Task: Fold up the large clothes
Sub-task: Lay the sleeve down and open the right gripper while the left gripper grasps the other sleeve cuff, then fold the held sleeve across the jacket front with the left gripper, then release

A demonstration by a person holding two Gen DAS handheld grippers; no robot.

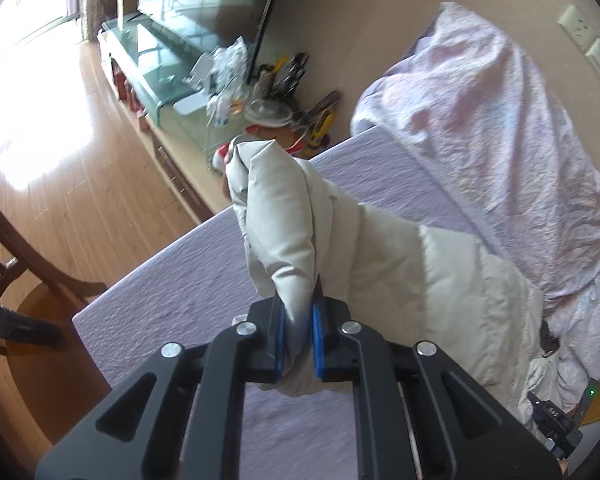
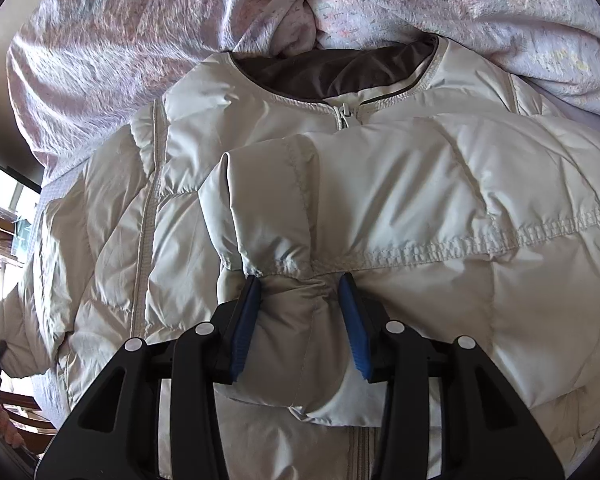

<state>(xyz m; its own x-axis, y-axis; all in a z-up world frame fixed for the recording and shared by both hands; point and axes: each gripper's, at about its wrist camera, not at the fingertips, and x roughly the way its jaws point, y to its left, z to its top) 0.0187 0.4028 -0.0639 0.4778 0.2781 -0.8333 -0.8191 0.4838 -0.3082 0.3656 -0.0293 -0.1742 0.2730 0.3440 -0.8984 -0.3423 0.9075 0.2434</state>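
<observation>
**Both tongs on the jacket sleeves**

My left gripper (image 1: 299, 334) is clamped tight on a bunch of cream padded fabric, the end of one sleeve (image 1: 278, 216) of the puffer jacket (image 2: 380, 208); its blue pads (image 1: 319, 344) press the cloth from both sides, and the sleeve rises from the jaws, lifted clear of the lavender bed sheet (image 1: 172, 292); the rest of the jacket trails away to the right of that view, lying on the sheet beside the crumpled floral duvet (image 1: 500, 140).

My right gripper (image 2: 300, 326) has the other sleeve cuff (image 2: 300, 340) between its fingers, over the chest of the jacket; the blue pads (image 2: 354, 336) stand a little apart with the gathered cuff filling the space between them, touching both; so it grips the cuff, though less tightly squeezed than the left.

The jacket lies front-up on the bed, zipper (image 2: 346, 116) closed at the neck, dark lining (image 2: 332, 70) showing inside the collar; the duvet is heaped just beyond the collar.

In the left view, past the bed edge: a wooden floor (image 1: 80, 184), a glass TV stand (image 1: 148, 60) with clutter, and a dark wooden chair (image 1: 8, 264).
</observation>
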